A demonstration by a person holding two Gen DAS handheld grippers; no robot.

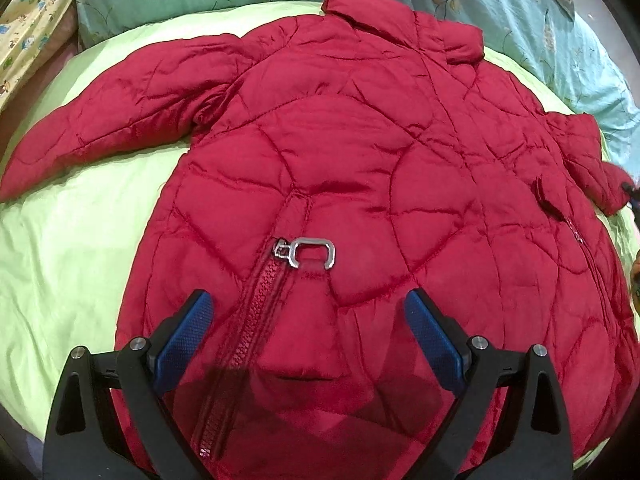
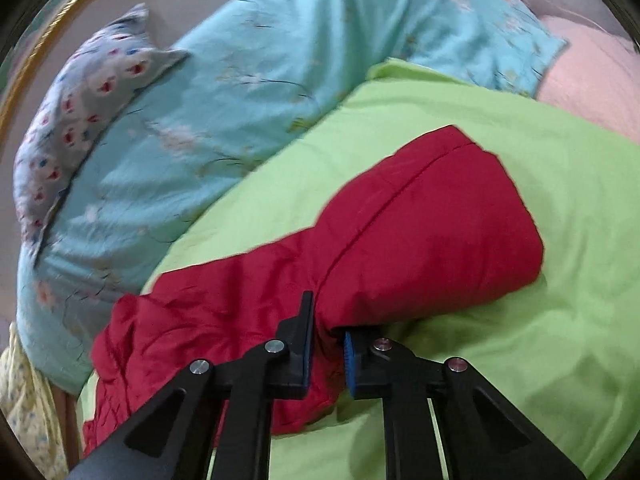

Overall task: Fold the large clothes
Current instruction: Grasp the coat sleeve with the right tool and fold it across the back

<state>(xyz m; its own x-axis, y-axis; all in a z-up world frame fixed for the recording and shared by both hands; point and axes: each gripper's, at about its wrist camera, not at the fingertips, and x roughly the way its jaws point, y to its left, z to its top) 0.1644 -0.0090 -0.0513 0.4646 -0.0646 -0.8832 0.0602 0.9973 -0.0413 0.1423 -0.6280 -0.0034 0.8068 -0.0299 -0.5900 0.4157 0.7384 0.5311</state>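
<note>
A red quilted jacket (image 1: pixel 360 152) lies spread flat on a light green sheet (image 1: pixel 72 256), collar at the far side, its left sleeve stretched out to the left. A silver zipper pull (image 1: pixel 308 254) lies on its front. My left gripper (image 1: pixel 308 312) is open and empty, hovering above the jacket's lower front near the zipper. My right gripper (image 2: pixel 326 338) is shut on the jacket's right sleeve (image 2: pixel 400 248), pinching the red fabric between its blue pads. The sleeve's cuff end points away from me over the green sheet.
A turquoise floral quilt (image 1: pixel 500 8) lies along the far side of the bed and also shows in the right wrist view (image 2: pixel 240 92). A grey patterned pillow (image 2: pixel 80 120) lies on it. Yellow patterned fabric (image 1: pixel 28 28) is at the far left. A pink surface (image 2: pixel 592 72) is at the far right.
</note>
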